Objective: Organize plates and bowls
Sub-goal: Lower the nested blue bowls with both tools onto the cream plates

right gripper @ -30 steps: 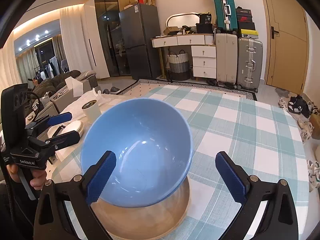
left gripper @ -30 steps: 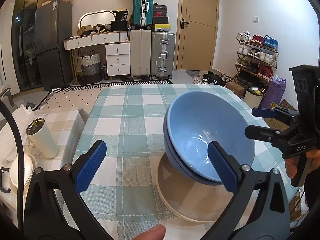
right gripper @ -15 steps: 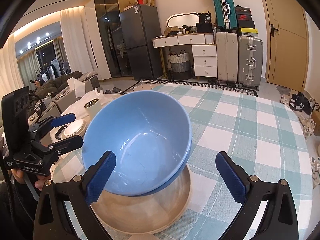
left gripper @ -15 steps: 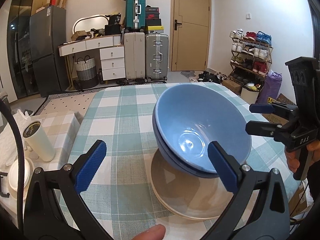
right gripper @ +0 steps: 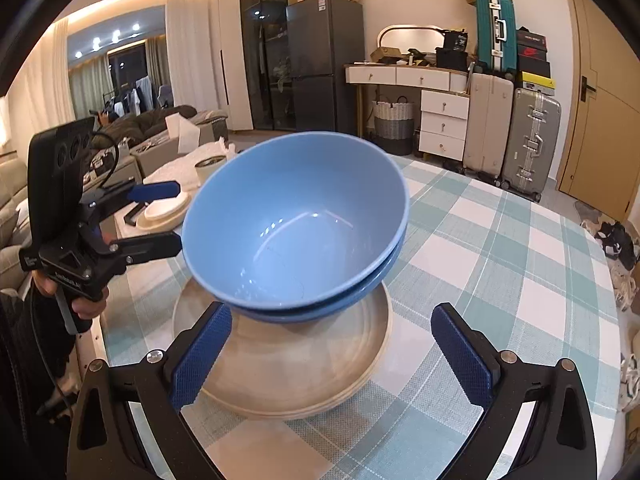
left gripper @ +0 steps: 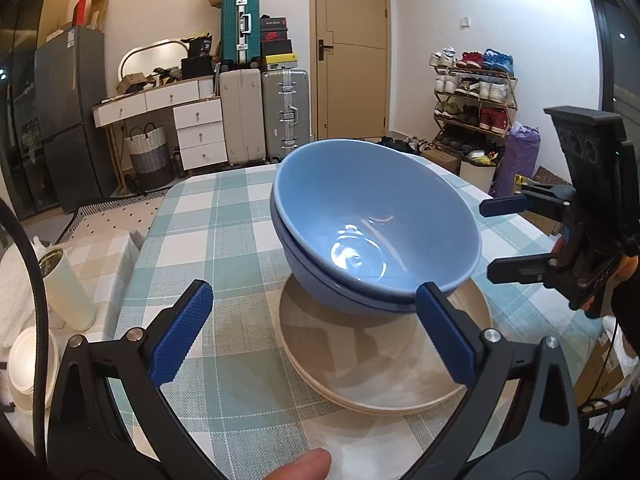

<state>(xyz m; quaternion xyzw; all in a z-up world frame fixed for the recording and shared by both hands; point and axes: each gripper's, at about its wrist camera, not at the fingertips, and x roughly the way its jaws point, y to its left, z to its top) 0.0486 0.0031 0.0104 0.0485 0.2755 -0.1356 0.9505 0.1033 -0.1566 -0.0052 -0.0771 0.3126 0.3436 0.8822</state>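
Two grippers gape empty, left gripper (left gripper: pixel 310 326) and right gripper (right gripper: pixel 332 354), jaws apart on either side of the plates (right gripper: pixel 288 376); dead ahead, between them, sit nested bowls (right gripper: pixel 294 224) (tilted on the plates), equally near both; beyond, tablecloth (right gripper: pixel 500 248).

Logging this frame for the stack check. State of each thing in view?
Top bowl: nested in lower bowl, tilted, empty.
Lower bowl: resting on the plates.
Plates: stacked on table.
Left tool: open, holding nothing.
Right tool: open, holding nothing.
Door: closed.
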